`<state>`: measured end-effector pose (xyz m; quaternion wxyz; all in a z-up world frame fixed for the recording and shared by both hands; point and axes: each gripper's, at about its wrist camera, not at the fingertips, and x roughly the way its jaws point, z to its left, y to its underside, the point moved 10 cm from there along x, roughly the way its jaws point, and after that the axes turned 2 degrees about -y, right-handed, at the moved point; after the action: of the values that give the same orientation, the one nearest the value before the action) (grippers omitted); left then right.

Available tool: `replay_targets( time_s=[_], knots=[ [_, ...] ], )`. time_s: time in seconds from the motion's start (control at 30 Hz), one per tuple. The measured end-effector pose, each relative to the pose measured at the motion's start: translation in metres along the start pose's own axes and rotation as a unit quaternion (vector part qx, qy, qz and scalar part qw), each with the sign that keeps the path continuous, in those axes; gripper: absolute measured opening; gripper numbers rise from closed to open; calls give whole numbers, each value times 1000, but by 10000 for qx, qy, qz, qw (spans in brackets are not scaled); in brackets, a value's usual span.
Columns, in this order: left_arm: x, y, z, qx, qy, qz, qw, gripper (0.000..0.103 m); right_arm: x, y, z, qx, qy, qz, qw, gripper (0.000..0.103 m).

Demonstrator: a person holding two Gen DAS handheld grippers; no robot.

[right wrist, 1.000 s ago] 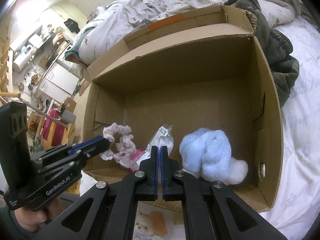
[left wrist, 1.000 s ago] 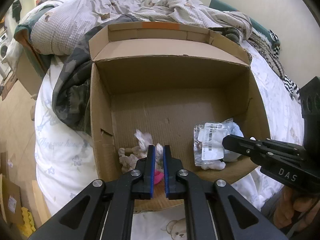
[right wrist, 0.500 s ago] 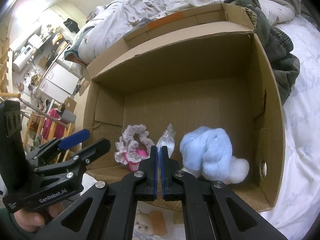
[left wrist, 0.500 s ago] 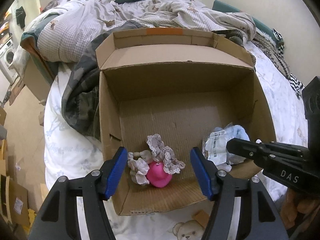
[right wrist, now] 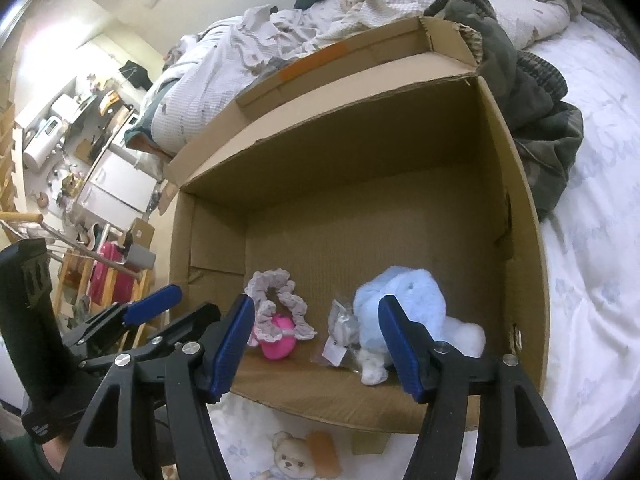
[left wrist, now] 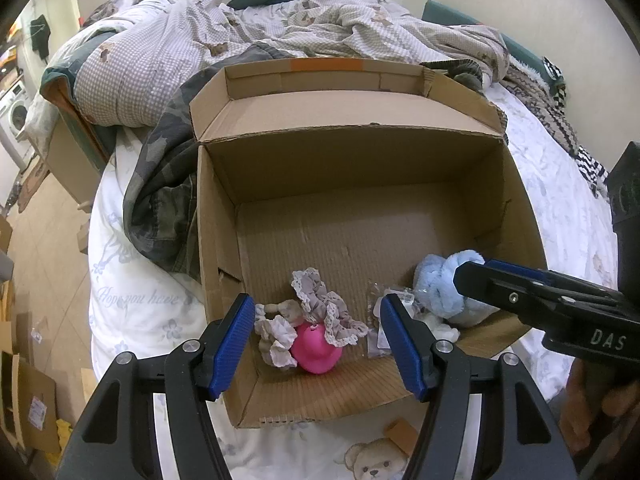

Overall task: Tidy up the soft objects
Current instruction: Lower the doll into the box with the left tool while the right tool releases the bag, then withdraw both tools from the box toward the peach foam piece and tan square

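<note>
Three soft things, a frilly scrunchie over a pink toy (left wrist: pixel 316 346), a clear packet (right wrist: pixel 340 334) and a blue plush (right wrist: pixel 400 300), are crowded at the near wall of the cardboard box (left wrist: pixel 360 168). Both the left hand-held gripper (left wrist: pixel 318 350) and the right hand-held gripper (right wrist: pixel 316 350) are held apart and empty, the right's jaws having just been opened. A frill or the packet could be snagged on withdrawal, and the box, set on a soft, rumpled bed (left wrist: pixel 132 300) in a cluttered room, could be tipped if its near wall is pressed.
</note>
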<state>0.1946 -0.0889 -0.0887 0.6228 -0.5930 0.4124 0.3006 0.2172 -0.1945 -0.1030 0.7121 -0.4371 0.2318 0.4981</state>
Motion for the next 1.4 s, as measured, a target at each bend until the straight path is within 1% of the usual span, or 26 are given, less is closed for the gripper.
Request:
replay_targets(
  time_s=[0.13,0.17,0.2,0.3,0.37,0.5,0.57,0.7,0.83,0.97,1.13,1.23,1.33,1.4],
  knots=[
    [-3,1,1,-6,-15,-29,10000,62,-4,0,-3,14,88,-44,10000,68],
    [-4,2,1,-10,-29,-30,10000,62,-6,0,-3,-11,104,-60,9999,72],
    [-4,2,2,-16,-33,-29,10000,62,-8,1,-2,-42,143,-86,9999,78],
    [-7,4,4,-48,-58,-48,10000,62,-15,1,0,-131,209,-212,9995,87],
    [-12,5,6,-68,-60,-91,9999,62,-20,2,2,-135,176,-289,9993,103],
    [-21,7,9,-79,-79,-168,9998,62,-29,6,4,-115,130,-406,9990,103],
    [-27,9,11,-99,-81,-203,9997,62,-34,8,4,-130,195,-464,9986,103],
    [-38,13,14,-146,-104,-275,9995,62,-42,12,7,-188,171,-540,9982,103],
    [-46,18,17,-224,-119,-295,9992,62,-47,19,7,-244,259,-549,9979,103],
    [-49,30,20,-423,-71,-228,9988,62,-49,30,8,-209,272,-468,9983,103],
    [-51,47,15,-467,-54,-150,9988,62,-54,39,9,-240,351,-377,9984,103],
    [-51,56,12,-504,-1,-90,9987,62,-59,40,7,-198,344,-399,9984,103],
    [-50,65,9,-639,105,-22,9979,62,-60,47,-1,-68,411,-285,9987,103],
    [-45,72,8,-700,132,99,9974,62,-59,54,-8,121,366,-169,9991,103]
  ],
)
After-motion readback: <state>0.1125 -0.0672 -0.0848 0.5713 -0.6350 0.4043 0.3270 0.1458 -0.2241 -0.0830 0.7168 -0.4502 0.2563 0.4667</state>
